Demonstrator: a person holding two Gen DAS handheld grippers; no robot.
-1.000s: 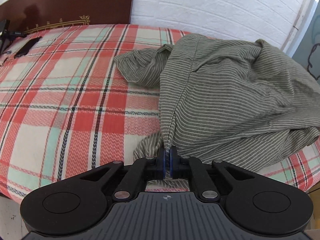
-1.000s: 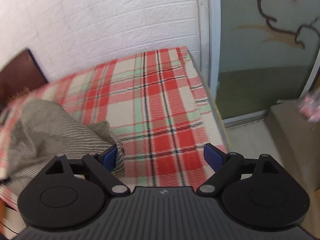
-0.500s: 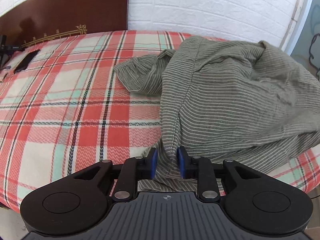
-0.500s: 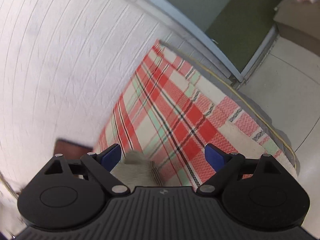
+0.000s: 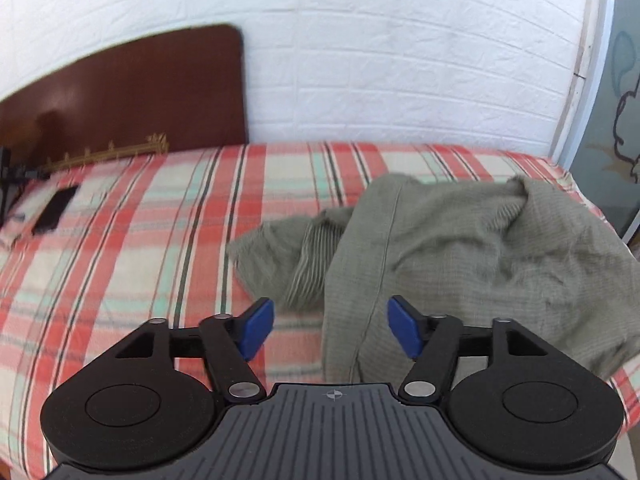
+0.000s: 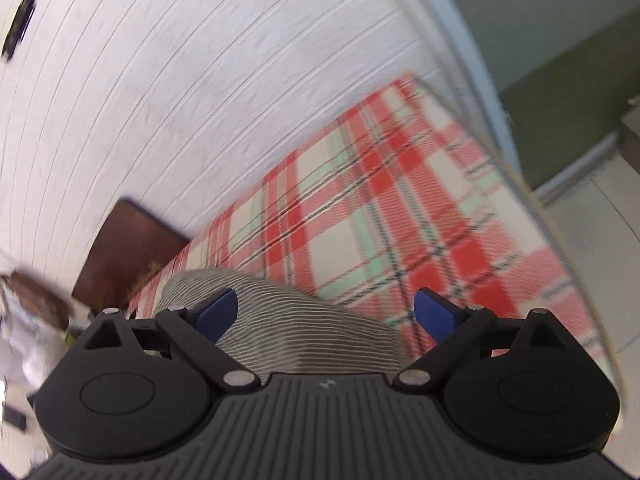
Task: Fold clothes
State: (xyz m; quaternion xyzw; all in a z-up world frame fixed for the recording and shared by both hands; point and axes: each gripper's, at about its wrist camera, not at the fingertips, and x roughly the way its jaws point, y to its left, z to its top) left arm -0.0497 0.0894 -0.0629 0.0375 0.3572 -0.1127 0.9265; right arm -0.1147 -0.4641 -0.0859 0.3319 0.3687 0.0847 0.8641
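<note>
In the left wrist view, the left tongs [image 5: 330, 330] are spread wide and hold nothing. The striped shirt [image 5: 460, 256] lies crumpled on the right half of the bed [image 5: 132, 240], with a seam edge running down between the blue pads [image 5: 258, 326] without touching either of them. One sleeve is bunched and twisted toward the middle of the bed. A dark phone [image 5: 54, 212] lies well apart, near the headboard [image 5: 120, 96]. The likely trouble here: if these tongs press together on the thick heap rather than on a single edge, they may catch several layers, and lifting would drag the whole bundle instead of spreading it. The picture is blurred, so the exact edge is hard to pick.

In the right wrist view, the right tongs [image 6: 326, 316] are also spread and empty, tilted steeply over the bed's far end. A fold of the shirt [image 6: 288, 320] lies under them, near the left pad [image 6: 218, 314]; whether it touches is unclear. The bed's edge is close, so a careless pull could slide the shirt off onto the floor [image 6: 600, 216].
</note>
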